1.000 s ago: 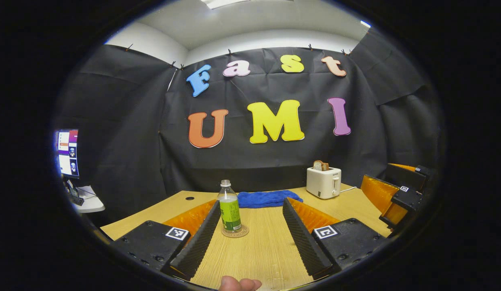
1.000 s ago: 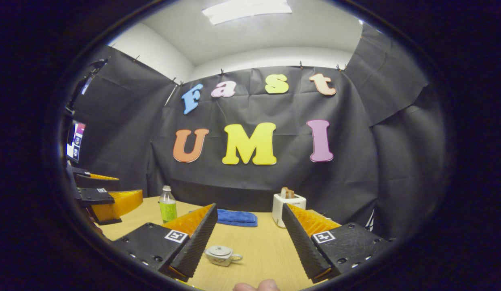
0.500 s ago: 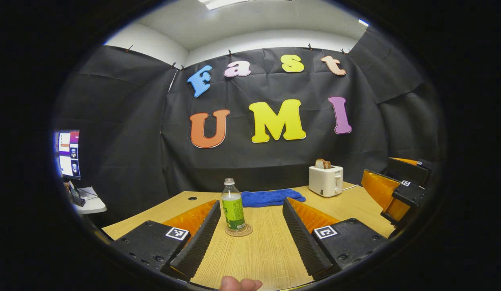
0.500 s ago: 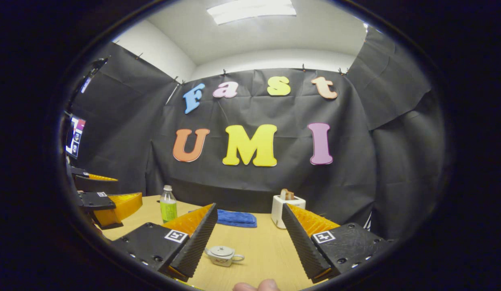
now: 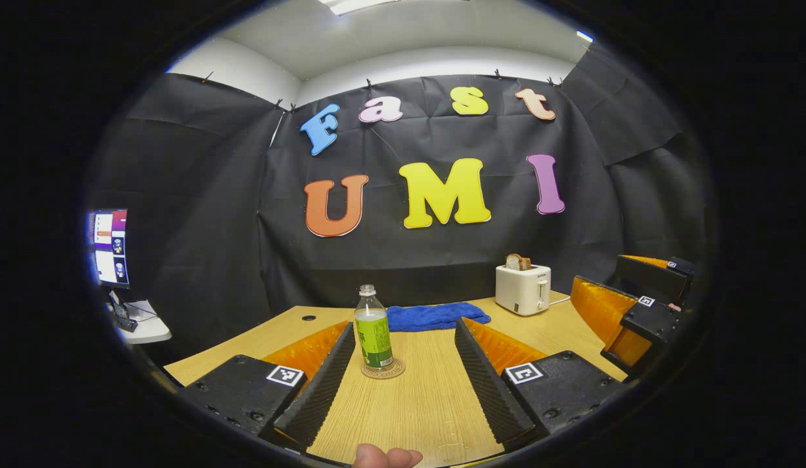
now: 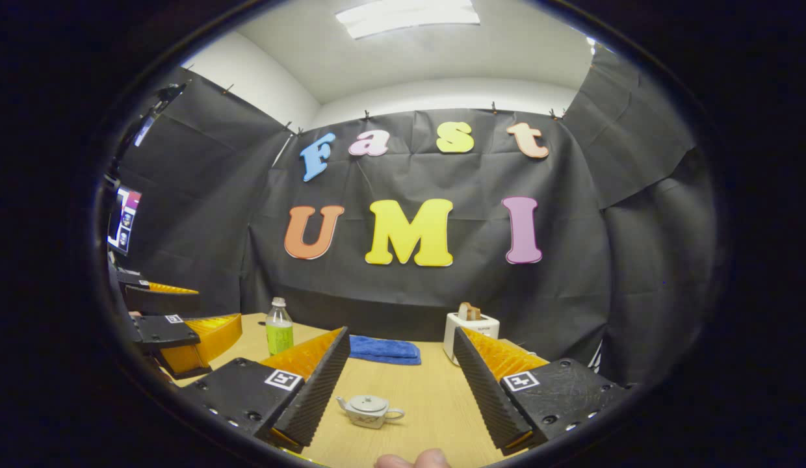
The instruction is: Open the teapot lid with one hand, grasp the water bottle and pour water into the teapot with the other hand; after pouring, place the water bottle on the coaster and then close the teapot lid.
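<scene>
1. Left gripper view: my left gripper [image 5: 400, 383] sits low over the table [image 5: 416, 416] with its jaws wide and nothing between them. The water bottle [image 5: 373, 329] stands upright on the coaster [image 5: 383, 371] just below frame centre, close to the left finger, so the camera is lined up nearly straight on it. I judge this pose suits either reaching for the bottle or backing off from it.

2. Same view, background: the blue cloth [image 5: 435, 316] lies behind the bottle, and the toaster [image 5: 522, 289] with a slice in it stands right of centre. The right gripper [image 5: 627, 312] shows at the right edge, well apart from the bottle.

3. Right gripper view: my right gripper [image 6: 400, 390] also holds its jaws wide and empty. The teapot [image 6: 369, 411] sits on the table at bottom centre, between the fingers in the frame, lid [image 6: 368, 403] on. The camera faces the pot, which fits this hand being the one for the lid.

4. Same view: the bottle stands at left of centre; the left gripper shows at the left edge.

5. Bottle on coaster and lid on fit both a finished job and one waiting to start; I cannot tell which.
</scene>
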Demonstrator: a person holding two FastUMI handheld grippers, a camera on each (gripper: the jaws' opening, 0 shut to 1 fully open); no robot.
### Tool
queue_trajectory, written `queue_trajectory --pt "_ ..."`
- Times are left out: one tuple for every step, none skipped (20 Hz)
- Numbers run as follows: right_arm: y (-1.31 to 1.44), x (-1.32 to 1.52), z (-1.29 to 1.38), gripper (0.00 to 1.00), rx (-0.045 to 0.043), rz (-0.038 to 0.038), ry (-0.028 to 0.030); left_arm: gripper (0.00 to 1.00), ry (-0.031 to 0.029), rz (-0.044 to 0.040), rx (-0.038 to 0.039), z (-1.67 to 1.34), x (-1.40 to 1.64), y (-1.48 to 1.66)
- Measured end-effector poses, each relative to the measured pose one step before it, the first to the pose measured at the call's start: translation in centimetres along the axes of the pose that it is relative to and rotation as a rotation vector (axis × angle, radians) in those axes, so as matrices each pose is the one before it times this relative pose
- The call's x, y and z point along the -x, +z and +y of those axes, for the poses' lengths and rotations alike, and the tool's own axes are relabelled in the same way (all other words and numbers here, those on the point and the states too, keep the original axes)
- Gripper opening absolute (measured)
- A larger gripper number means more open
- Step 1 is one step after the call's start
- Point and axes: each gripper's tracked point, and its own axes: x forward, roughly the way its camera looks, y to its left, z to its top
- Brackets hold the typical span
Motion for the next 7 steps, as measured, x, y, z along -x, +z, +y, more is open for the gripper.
queue_trajectory --pt "-0.070 -0.114 0.054 0.97 -0.00534 0.00423 -0.00041 0.96 0.00299 0.00308 -0.00091 0.164 0.031 -0.161" --pt "-0.193 -0.013 0.178 0.97 -0.00454 0.00498 0.00250 0.96 0.00484 0.00168 -0.00081 0.260 0.013 0.012" --pt "-0.172 -0.002 0.097 0.97 -0.00126 0.00627 0.00264 0.96 0.00133 0.00028 -0.00071 0.072 -0.021 -0.016" --pt "0.025 0.076 0.119 0.96 0.00050 0.00158 0.00066 0.96 0.00215 0.00118 0.00099 0.122 -0.042 0.023" --pt "0.041 0.084 0.079 0.97 0.00023 0.00065 0.00026 0.96 -0.00033 0.00110 0.00091 -0.064 -0.050 -0.064" --pt "-0.076 0.073 0.025 0.96 -0.00119 -0.00043 -0.00135 0.96 -0.00008 -0.00302 0.00091 -0.010 0.086 0.141" --pt "0.006 0.069 0.028 0.96 -0.00500 -0.00044 -0.00390 0.96 0.00171 -0.00086 0.00196 0.097 -0.033 0.034"
